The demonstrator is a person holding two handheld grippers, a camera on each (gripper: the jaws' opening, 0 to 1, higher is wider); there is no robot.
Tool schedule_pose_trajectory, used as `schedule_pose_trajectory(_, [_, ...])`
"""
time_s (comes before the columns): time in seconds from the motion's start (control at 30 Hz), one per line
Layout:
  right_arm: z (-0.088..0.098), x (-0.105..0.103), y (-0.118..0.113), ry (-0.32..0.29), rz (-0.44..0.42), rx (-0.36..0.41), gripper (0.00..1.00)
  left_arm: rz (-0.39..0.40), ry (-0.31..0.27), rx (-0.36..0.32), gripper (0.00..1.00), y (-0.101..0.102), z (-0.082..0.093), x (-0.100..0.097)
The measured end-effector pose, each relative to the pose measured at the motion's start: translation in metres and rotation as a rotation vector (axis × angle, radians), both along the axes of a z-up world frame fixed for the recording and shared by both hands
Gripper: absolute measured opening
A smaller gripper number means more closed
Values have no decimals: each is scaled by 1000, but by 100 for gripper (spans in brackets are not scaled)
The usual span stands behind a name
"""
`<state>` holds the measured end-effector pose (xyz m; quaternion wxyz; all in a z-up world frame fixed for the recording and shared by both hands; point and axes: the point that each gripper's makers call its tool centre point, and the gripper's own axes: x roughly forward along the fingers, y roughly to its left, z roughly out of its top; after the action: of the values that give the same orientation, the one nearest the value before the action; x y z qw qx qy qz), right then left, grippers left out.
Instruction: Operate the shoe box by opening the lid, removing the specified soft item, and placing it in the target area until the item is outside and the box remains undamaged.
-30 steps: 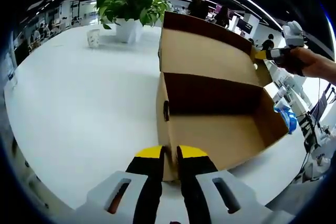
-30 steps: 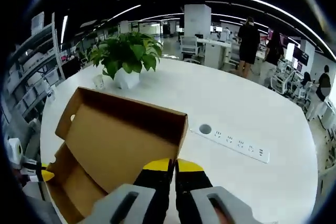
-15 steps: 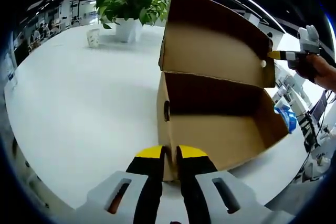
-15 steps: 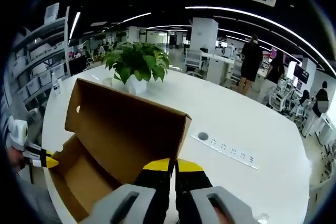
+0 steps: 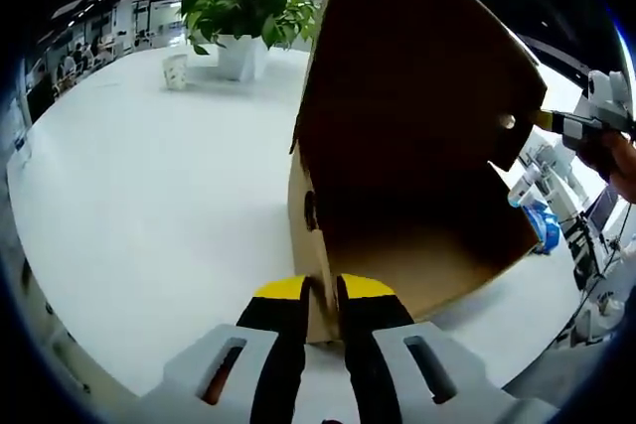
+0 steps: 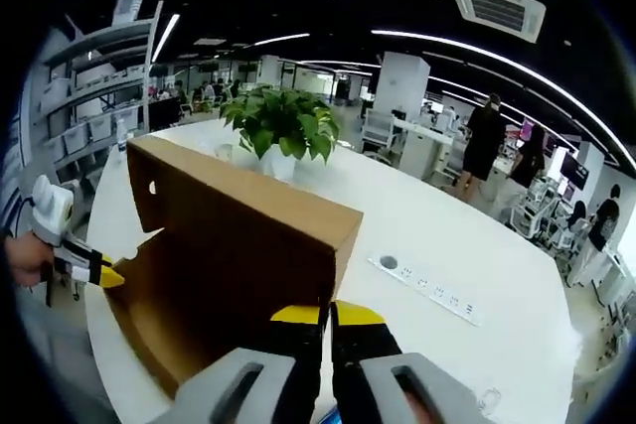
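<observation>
A brown cardboard shoe box (image 5: 422, 270) stands on the white table (image 5: 149, 196). My left gripper (image 5: 323, 291) is shut on the near corner of the box's wall. The hinged lid (image 5: 417, 76) leans forward over the box and shades its inside, where I see no item. My right gripper (image 6: 326, 317) is shut on the lid's (image 6: 238, 235) edge, and it comes into the left gripper view at the lid's corner (image 5: 561, 122), held by a hand. The left gripper (image 6: 99, 271) comes into the right gripper view at the box's low left corner.
A potted plant (image 5: 248, 12) and a paper cup (image 5: 177, 71) stand at the table's far side. A white power strip (image 6: 422, 285) lies right of the box. People stand among desks (image 6: 485, 141) behind. Shelves (image 6: 94, 96) line the left.
The lid has swung from leaning back and open to tilting forward over the box, carried by my right gripper. My left gripper has kept its hold on the box corner.
</observation>
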<state>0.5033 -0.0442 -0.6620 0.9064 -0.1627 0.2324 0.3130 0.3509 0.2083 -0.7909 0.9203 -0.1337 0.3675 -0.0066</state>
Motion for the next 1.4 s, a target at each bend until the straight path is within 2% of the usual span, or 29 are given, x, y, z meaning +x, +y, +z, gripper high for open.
schedule_pose_trajectory(0.3, [-5, -13, -4, -9, -36, 20, 0, -13, -7, 4, 11, -1, 2, -1])
schedule_pose_trajectory(0.63, [-18, -32, -12, -9, -74, 40, 0, -25, -17, -1, 11, -2, 0, 1])
schedule_pose_trajectory(1.13, [-25, -48, -24, -11, -118, 79, 0, -124, 13, -12, 14, -10, -1, 0])
schedule_pose_trajectory(1.4, [-33, -56, -31, -6, -140, 92, 0, -134, 7, -44, 15, -10, -1, 0])
